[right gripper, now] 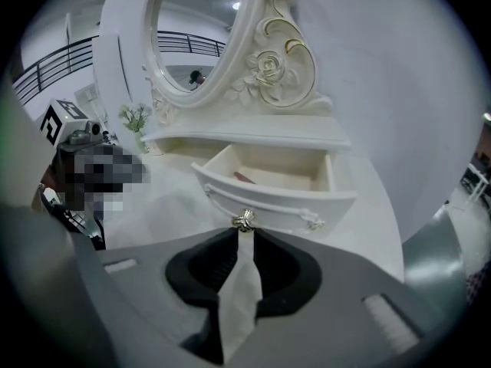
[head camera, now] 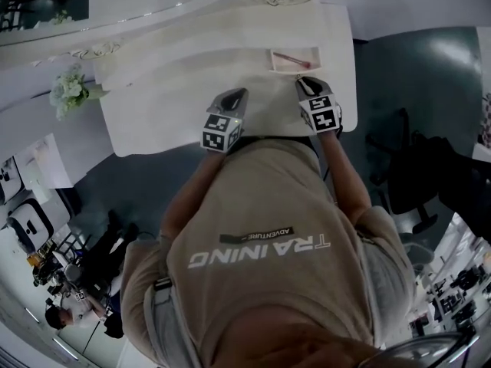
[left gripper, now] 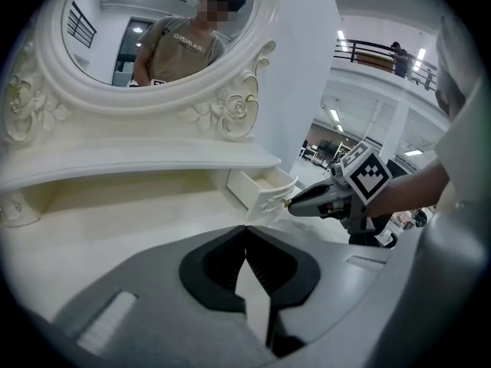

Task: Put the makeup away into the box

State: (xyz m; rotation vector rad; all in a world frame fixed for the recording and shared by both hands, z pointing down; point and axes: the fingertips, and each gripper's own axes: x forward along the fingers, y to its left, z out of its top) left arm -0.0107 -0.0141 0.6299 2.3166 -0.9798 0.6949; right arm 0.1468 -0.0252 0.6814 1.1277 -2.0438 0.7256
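Just beyond the slightly spread right tool (right gripper: 244, 234) sits the drawer (right gripper: 276, 199) knob (right gripper: 243, 221); the left tool (left gripper: 246, 232), pressed together, views no pink stick (right gripper: 244, 178) inside.

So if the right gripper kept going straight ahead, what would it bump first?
The small metal knob on the front of the open drawer. It sits right at the tip of the right gripper, perhaps touching already; depth is hard to judge.

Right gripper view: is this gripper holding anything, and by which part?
Nothing is held. The jaws of the right gripper stand a little apart; the metal knob of the open drawer sits just at their tips, not clamped.
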